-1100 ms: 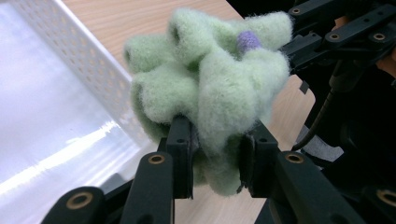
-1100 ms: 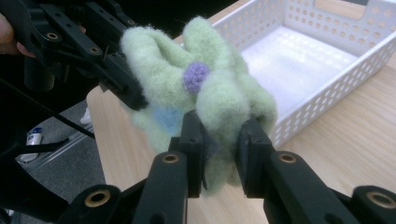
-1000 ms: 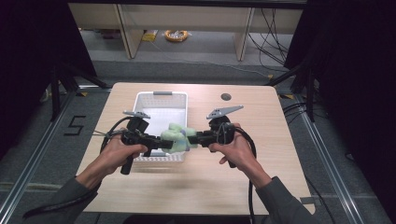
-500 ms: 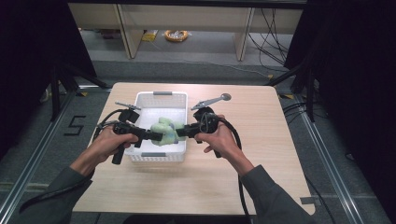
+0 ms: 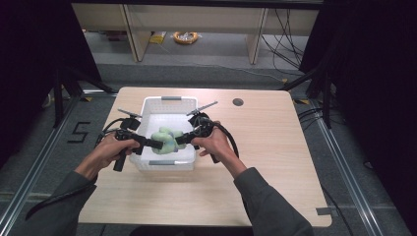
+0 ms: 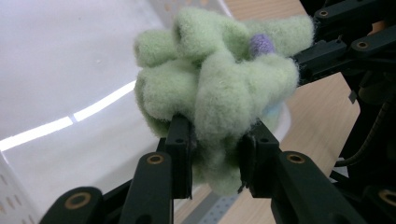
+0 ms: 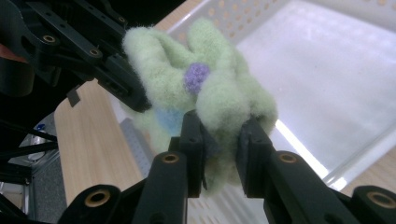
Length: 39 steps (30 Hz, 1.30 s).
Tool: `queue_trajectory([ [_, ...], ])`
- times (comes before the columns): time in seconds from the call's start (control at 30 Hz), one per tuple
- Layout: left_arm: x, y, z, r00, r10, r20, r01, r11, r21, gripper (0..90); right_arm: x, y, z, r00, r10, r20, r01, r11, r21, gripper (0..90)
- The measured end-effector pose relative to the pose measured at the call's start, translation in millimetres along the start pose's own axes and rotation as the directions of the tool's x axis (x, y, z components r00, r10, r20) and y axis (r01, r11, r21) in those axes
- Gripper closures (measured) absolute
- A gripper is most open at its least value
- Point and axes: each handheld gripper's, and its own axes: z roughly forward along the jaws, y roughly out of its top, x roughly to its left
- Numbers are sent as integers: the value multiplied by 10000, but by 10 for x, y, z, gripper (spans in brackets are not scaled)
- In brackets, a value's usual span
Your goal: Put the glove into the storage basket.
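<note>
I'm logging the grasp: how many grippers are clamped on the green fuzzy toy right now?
2. The left gripper pinches one end of the green fuzzy toy; the right gripper pinches the opposite end, holding it over the white basket.

I count one pale green fuzzy fabric bundle (image 5: 166, 140) at the table's centre. One white perforated plastic basket (image 5: 169, 102) sits beneath it. One light wooden table (image 5: 275, 147) bears both. My two black two-jaw grippers, left gripper (image 5: 150, 143) at 9 o'clock and right gripper (image 5: 181, 139) at 3 o'clock of the bundle.
</note>
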Motion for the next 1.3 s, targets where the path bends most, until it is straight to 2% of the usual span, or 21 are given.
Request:
queue_trajectory([
  [0.07, 43, -6, 31, 9998, -150, -128, 152, 9998, 132, 680, -19, 1, 66, 9998, 180, 7, -180, 9997, 171, 751],
  [0.1, 61, -4, 42, 9998, -103, -141, 106, 9997, 204, 679, -28, 1, 101, 9998, 210, 31, -210, 9995, 230, 751],
  [0.2, 110, 4, 97, 9992, -312, -248, 321, 9988, 376, 678, -55, 3, 181, 9998, 109, 150, -115, 9991, 400, 751],
  [0.23, 114, 2, 112, 9989, -355, -296, 368, 9984, 439, 678, -52, 3, 202, 9989, 393, 270, -409, 9975, 580, 751],
  [0.27, 128, 4, 130, 9991, -231, -349, 251, 9980, 577, 678, -64, 2, 219, 9990, 311, 309, -330, 9975, 628, 751],
  [0.33, 145, 0, 166, 9990, -242, -386, 269, 9970, 724, 676, -71, -1, 261, 9985, 355, 425, -389, 9958, 825, 751],
  [0.37, 167, 4, 171, 9991, -50, -417, 88, 9959, 904, 676, -74, -4, 288, 9982, 354, 480, -398, 9949, 927, 751],
  [0.43, 167, -2, 198, 9985, -190, -516, 238, 9951, 954, 675, -80, -8, 326, 9981, 311, 528, -366, 9937, 1062, 750],
  [0.53, 171, -8, 237, 9974, -163, -700, 236, 9941, 1055, 673, -78, -8, 372, 9972, 387, 640, -467, 9906, 1284, 750],
  [0.57, 185, -6, 236, 9973, 22, -736, 68, 9926, 1216, 671, -84, -9, 387, 9970, 349, 697, -440, 9902, 1325, 750],
  [0.67, 172, -6, 260, 9957, -39, -925, 153, 9924, 1225, 666, -78, -9, 407, 9960, 410, 793, -521, 9883, 1432, 749],
  [0.7, 171, -4, 274, 9947, 150, -1016, -19, 9919, 1272, 666, -79, -8, 418, 9960, 390, 808, -504, 9882, 1448, 749],
  [0.83, 152, 4, 320, 9915, 251, -1279, -72, 9904, 1381, 651, -77, -5, 450, 9933, 454, 1062, -623, 9849, 1615, 748],
  [0.9, 155, 8, 325, 9903, 423, -1327, -215, 9878, 1540, 641, -73, 3, 455, 9922, 316, 1203, -529, 9825, 1783, 746],
  [1.0, 146, 17, 320, 9850, 492, -1655, -248, 9890, 1459, 615, -59, 7, 468, 9902, 367, 1347, -615, 9808, 1849, 744],
  [1.07, 146, 32, 305, 9797, 694, -1881, -416, 9882, 1476, 586, -61, 10, 476, 9895, 270, 1420, -543, 9800, 1917, 742],
  [1.1, 142, 36, 297, 9795, 646, -1906, -376, 9892, 1417, 565, -53, 14, 477, 9885, 356, 1472, -644, 9785, 1959, 741],
  [1.2, 101, 60, 249, 9741, 866, -2089, -631, 9912, 1167, 535, -51, 16, 483, 9869, 294, 1586, -607, 9786, 1964, 737],
  [1.3, 37, 77, 198, 9754, 911, -2008, -746, 9933, 883, 493, -50, 20, 480, 9855, 299, 1671, -639, 9774, 2018, 725],
])
